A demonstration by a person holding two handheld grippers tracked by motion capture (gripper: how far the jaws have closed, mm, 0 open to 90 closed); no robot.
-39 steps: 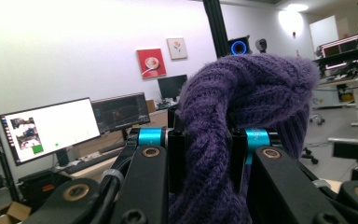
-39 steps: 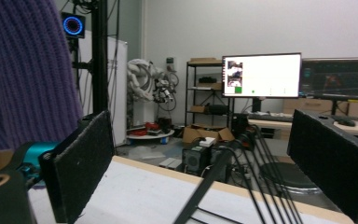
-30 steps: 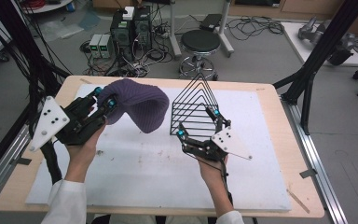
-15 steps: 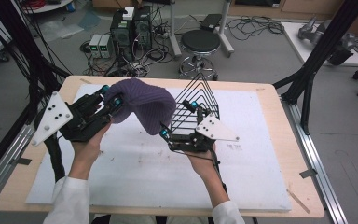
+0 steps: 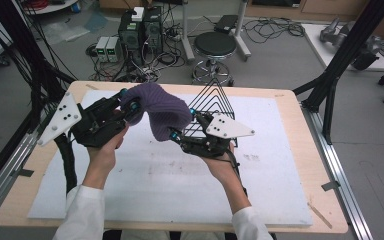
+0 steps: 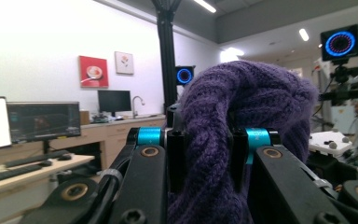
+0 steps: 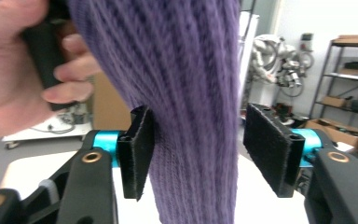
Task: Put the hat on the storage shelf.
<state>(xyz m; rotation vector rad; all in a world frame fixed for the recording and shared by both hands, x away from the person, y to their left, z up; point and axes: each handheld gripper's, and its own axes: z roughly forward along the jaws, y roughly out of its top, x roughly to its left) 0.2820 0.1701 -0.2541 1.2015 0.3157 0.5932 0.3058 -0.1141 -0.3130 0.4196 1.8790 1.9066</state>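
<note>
A purple knit piece (image 5: 162, 112) hangs above the white mat (image 5: 155, 185). My left gripper (image 5: 130, 105) is shut on its upper left edge, and in the left gripper view the bunched knit (image 6: 247, 93) is pinched between the pads (image 6: 175, 158). My right gripper (image 5: 182, 122) reaches its lower hanging end from the right. In the right gripper view the knit (image 7: 186, 70) hangs between the jaws, which have just been closing. One pad (image 7: 137, 144) touches it. The other pad (image 7: 272, 144) stands off with a gap.
A black wire rack (image 5: 220, 97) stands on the mat just behind the right gripper. Black frame posts (image 5: 330, 85) flank the wooden table (image 5: 290, 100). A stool (image 5: 215, 47) and electronics sit on the floor beyond the far edge.
My right gripper moved left and up from beside the wire rack to the knit's hanging end, and its jaws narrowed around it. The left gripper kept its hold and barely moved.
</note>
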